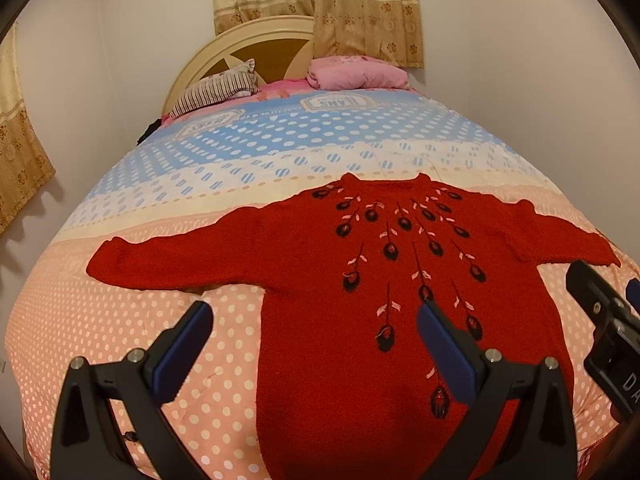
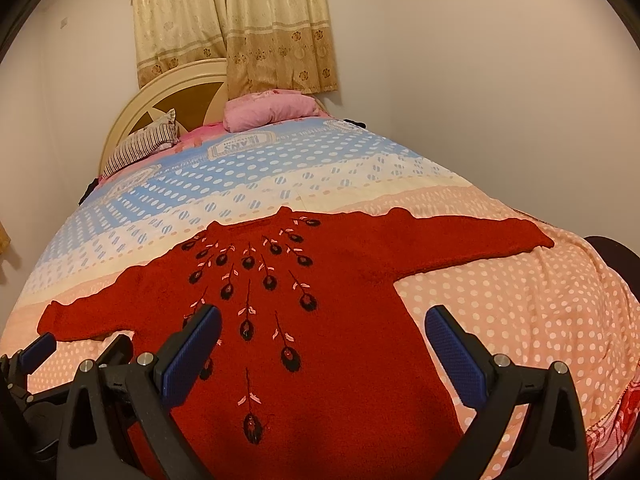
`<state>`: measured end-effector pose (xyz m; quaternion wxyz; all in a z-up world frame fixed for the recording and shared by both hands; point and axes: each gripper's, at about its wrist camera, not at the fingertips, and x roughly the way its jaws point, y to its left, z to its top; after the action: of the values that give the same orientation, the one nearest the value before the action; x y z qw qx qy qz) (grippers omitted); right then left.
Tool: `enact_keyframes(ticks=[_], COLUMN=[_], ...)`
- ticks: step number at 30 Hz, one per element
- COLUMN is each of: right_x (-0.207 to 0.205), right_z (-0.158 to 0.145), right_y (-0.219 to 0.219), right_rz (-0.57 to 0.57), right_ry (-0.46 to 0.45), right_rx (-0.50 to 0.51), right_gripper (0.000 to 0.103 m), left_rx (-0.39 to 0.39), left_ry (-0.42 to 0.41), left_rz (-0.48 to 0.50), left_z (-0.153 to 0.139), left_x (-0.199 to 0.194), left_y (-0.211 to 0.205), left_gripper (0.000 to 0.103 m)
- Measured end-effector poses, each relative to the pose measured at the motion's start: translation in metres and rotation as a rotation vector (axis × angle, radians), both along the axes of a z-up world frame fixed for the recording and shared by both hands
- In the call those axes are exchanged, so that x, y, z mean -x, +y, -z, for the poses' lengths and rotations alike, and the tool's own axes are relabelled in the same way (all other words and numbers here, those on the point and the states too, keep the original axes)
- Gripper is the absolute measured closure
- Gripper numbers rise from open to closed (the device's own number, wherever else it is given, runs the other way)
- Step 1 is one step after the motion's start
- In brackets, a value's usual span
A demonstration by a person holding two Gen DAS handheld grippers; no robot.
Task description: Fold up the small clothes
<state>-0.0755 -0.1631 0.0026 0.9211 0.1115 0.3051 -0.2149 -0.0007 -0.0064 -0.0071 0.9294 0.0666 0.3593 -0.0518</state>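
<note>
Below both my grippers, a red sweater [image 1: 360,280] lies flat on the bed [image 1: 120,320], front up, sleeves spread left and right, collar far from me. My left gripper [image 1: 314,340] hangs wide open over its near left side; my right gripper [image 2: 324,344] is wide open too, over the near right. Neither holds anything. It looks a soft, thick, limp knit, light and clingy. I'd pinch a sleeve cuff or the hem corners.
</note>
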Motion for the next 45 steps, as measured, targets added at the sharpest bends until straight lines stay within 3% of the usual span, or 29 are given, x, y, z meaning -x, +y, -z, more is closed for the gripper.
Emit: enact_keyframes(ticks=[45], right_x=[-0.0034], right_z=[0.0057], right_y=[-0.0032], right_rz=[-0.003], right_ry=[0.019], right_rx=[0.007], right_gripper=[0.001], left_rx=[0.001], left_ry=[0.032], left_rz=[0.012], left_z=[0.0094], left_x=[-0.0053], left_y=[-0.003], left_gripper=[0.0])
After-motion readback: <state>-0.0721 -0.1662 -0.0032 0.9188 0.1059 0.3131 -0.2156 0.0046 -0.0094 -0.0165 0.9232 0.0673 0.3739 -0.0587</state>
